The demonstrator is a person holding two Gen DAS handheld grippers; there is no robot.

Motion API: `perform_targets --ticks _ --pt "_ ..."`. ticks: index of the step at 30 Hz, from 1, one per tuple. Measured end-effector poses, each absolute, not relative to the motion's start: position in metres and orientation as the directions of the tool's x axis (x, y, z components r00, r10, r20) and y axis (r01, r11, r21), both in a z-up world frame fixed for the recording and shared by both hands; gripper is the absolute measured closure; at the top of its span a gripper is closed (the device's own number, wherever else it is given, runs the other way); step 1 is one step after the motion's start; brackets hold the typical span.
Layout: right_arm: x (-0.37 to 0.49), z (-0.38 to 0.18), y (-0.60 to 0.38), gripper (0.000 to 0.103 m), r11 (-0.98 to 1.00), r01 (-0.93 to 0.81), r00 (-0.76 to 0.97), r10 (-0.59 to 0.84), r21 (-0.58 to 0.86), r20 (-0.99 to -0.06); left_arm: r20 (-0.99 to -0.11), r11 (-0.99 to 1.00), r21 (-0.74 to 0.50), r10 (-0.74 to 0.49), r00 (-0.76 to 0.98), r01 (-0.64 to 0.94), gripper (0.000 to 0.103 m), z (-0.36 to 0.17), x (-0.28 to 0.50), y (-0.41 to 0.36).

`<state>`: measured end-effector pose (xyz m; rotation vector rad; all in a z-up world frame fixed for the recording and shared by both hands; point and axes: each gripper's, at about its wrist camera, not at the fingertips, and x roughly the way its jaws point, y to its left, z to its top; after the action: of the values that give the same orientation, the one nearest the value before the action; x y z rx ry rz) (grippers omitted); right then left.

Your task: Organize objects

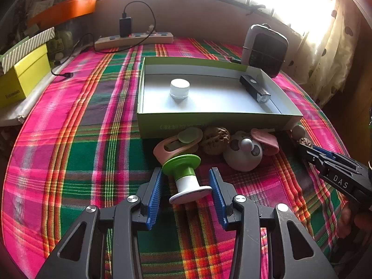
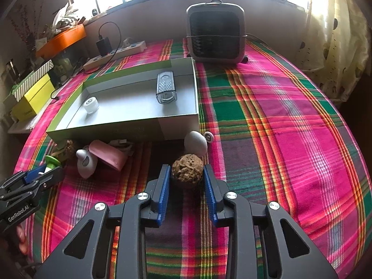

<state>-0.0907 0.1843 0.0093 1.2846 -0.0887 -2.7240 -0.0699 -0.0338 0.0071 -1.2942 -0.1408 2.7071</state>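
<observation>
A green-and-white spool [image 1: 187,177] lies tilted on the plaid cloth between the open fingers of my left gripper [image 1: 187,174]; its white end looks close to the right pad. A brown walnut [image 2: 187,171] sits between the fingers of my right gripper [image 2: 186,172], whose pads flank it closely; contact is unclear. The open green box [image 1: 209,122] holds a small white jar [image 1: 179,88] and a black bike light [image 1: 255,88]. In front of the box lie a pink holder [image 1: 167,150], another walnut [image 1: 215,139], a white panda toy [image 1: 244,153] and a grey egg shape [image 2: 195,143].
A grey heater [image 2: 216,34] stands behind the box. A power strip with a charger [image 1: 134,38] lies at the back. A yellow box [image 1: 23,76] sits at the left edge. A small white button [image 2: 208,137] lies beside the egg.
</observation>
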Motion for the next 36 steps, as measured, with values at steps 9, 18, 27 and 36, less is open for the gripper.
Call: perform_targets --ticks 9,18,27,36 --pt "-0.089 0.017 0.18 0.073 -0.987 0.117 -0.645 -0.16 0.11 -0.747 -0.747 -0.987 -0.133 0.159 -0.646 -0.089 0.065 0.021 -0.066 -0.035" --pt "-0.091 0.03 0.176 0.074 -0.983 0.149 -0.661 -0.182 0.11 -0.728 -0.723 -0.986 -0.129 0.167 -0.671 -0.107 0.065 0.038 -0.069 -0.036" --pt "-0.107 0.05 0.165 0.073 -0.969 0.218 -0.67 -0.237 0.119 -0.704 -0.702 -0.985 -0.122 0.171 -0.691 -0.12 0.065 0.052 -0.085 -0.034" --pt "-0.137 0.058 0.143 0.073 -0.95 0.289 -0.658 -0.284 0.115 -0.698 -0.704 -0.985 -0.122 0.174 -0.689 -0.124 0.065 0.052 -0.109 -0.03"
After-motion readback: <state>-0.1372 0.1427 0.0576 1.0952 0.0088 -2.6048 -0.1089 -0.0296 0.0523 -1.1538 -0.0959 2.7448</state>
